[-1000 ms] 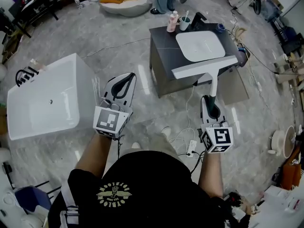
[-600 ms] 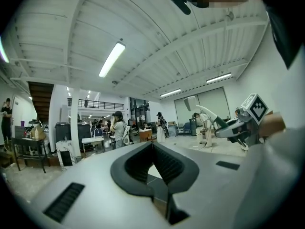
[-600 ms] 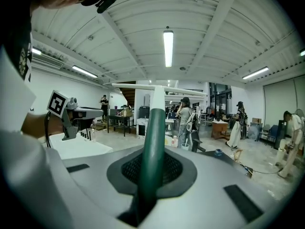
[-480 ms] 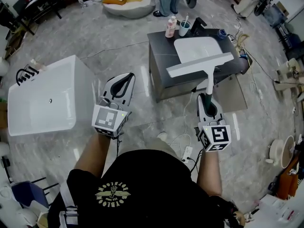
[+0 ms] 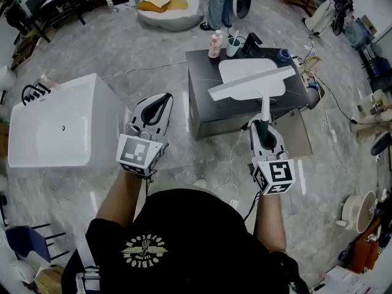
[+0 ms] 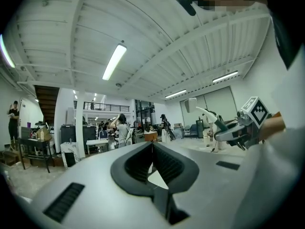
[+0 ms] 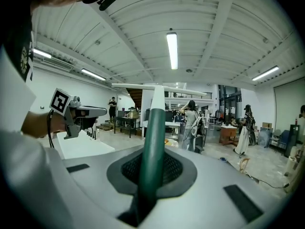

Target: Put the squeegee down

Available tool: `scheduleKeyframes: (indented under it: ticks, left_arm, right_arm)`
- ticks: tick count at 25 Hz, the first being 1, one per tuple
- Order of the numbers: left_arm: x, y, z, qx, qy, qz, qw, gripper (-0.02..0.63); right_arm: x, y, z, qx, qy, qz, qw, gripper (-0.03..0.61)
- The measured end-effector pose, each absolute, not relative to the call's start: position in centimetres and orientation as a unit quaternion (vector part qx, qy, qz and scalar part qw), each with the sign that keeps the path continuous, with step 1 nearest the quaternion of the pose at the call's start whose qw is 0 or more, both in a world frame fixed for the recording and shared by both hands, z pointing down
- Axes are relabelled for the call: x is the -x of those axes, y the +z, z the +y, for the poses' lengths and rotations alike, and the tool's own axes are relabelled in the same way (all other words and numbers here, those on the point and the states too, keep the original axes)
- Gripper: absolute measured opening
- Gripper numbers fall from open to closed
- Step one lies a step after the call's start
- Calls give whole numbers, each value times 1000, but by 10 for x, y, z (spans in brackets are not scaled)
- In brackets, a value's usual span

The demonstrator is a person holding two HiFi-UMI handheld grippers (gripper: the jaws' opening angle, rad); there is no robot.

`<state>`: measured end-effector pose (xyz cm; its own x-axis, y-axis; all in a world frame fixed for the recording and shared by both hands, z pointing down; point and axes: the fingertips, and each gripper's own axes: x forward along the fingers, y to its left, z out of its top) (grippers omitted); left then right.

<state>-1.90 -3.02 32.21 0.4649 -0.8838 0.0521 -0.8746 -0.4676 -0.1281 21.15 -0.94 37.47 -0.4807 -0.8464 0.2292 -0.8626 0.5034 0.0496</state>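
Note:
The squeegee has a wide white blade point(image 5: 251, 82) and a dark green handle point(image 5: 265, 127). My right gripper point(image 5: 264, 126) is shut on that handle and holds it out level. The blade hangs above the white basin point(image 5: 245, 68) of a dark vanity point(image 5: 205, 112). In the right gripper view the green handle point(image 7: 152, 137) runs up between the jaws to the white blade point(image 7: 159, 87). My left gripper point(image 5: 158, 103) is shut with nothing in it, out over the floor left of the vanity. In the left gripper view its jaws meet at the tips point(image 6: 152, 147).
A white bathtub point(image 5: 58, 124) stands at the left. A pink bottle point(image 5: 214, 45) and a cup point(image 5: 233, 45) stand on the vanity's back edge beside a black tap point(image 5: 252, 43). Cables point(image 5: 236, 158) trail over the floor. A person point(image 5: 222, 2) stands behind the vanity.
Both grippers have moved forward toward the vanity. The squeegee blade has travelled from the vanity's front edge to over the basin. The jaws keep the same grip.

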Motion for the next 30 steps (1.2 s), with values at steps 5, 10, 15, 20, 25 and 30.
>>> scheduleKeyframes:
  ticks: [5,10,15,20,25,30]
  left_arm:
    - [8,324,-30,848,-63,524,50,25]
    - [13,328,-31,837,-77,541,39,25]
    - [17,331,-39,836,-74,541,46,25]
    - [15,330,-58,838,-73,537,64,25]
    - [21,337,-88,839,-74,536,53,25]
    - [25,336,-122,847,-67,524,60,25]
  right_arm:
    - [-224,379,-19,-488,42,-865,108,44]
    - [-225,380,-30,-479,44,-870,112,44]
    - [-222,377,-39,-479,25,-871,112,44]
    - [-218,382,-57,-481,29,-868,121,44]
    - [-211,386,-83,-485,32,-865,123,44]
    - [-205,386,-113,-489,37,-862,125,44]
